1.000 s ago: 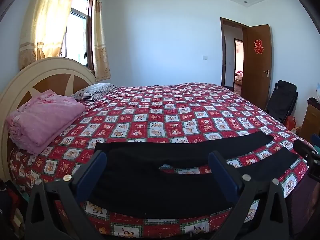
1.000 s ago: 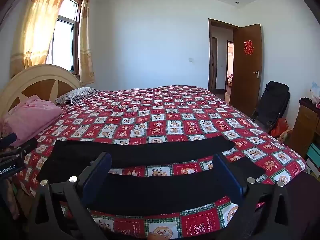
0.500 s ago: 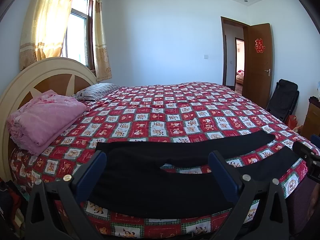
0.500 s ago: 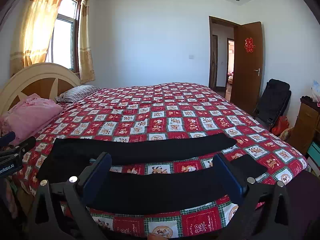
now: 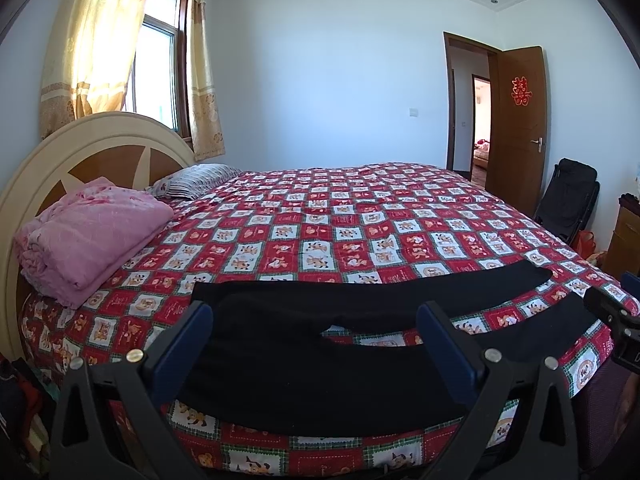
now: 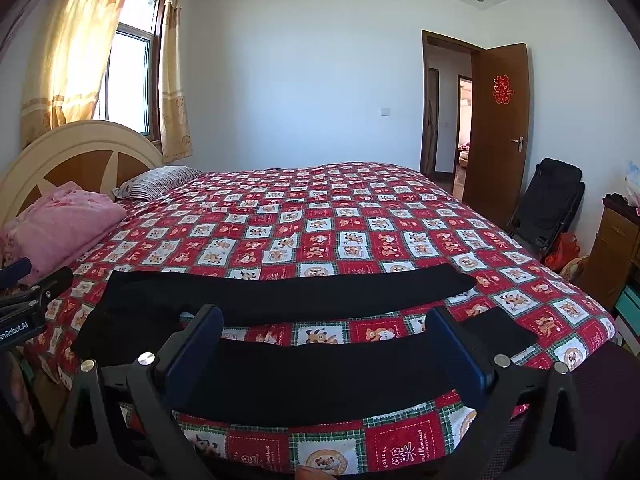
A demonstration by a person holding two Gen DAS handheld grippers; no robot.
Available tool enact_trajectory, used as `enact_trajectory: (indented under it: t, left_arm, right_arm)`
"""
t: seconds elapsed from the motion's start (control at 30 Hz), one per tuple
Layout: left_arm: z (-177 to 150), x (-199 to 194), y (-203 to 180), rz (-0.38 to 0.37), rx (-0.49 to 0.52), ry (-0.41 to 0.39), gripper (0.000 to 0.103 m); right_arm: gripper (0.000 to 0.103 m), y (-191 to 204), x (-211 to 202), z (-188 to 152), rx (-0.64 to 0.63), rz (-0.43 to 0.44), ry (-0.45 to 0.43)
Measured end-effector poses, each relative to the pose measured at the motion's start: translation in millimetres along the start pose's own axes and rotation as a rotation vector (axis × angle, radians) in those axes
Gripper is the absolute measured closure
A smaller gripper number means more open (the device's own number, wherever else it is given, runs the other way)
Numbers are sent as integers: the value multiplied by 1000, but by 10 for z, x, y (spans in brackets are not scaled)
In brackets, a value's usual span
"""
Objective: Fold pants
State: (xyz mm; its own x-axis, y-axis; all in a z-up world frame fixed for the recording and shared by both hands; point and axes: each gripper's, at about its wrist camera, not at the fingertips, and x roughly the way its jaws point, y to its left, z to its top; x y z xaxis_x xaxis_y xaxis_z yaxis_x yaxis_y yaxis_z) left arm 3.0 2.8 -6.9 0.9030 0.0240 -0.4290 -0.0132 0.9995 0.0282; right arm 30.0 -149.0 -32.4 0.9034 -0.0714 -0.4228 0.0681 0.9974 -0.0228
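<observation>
Bedroom, pants [image 5: 320, 364] spread flat across the near edge of a red patchwork bed [image 5: 360, 216], no fold made yet.

Both the left gripper [image 5: 314, 352] and the right gripper [image 6: 324, 354] hang above the pants with jaws wide apart, holding nothing. Outward from them, the waist lies to the left and the two legs run to the right, apart from each other. A pink blanket [image 5: 92, 236] sits by the headboard. By my reading, every fold remains to be done.
</observation>
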Motion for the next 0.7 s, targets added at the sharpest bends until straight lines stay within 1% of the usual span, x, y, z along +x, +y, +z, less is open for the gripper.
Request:
enact_trajectory:
  t: [0.7]
  left_arm:
    - [-62, 24, 34, 1, -4, 5, 0]
  right_arm:
    - [1, 27, 23, -21, -10, 6, 11]
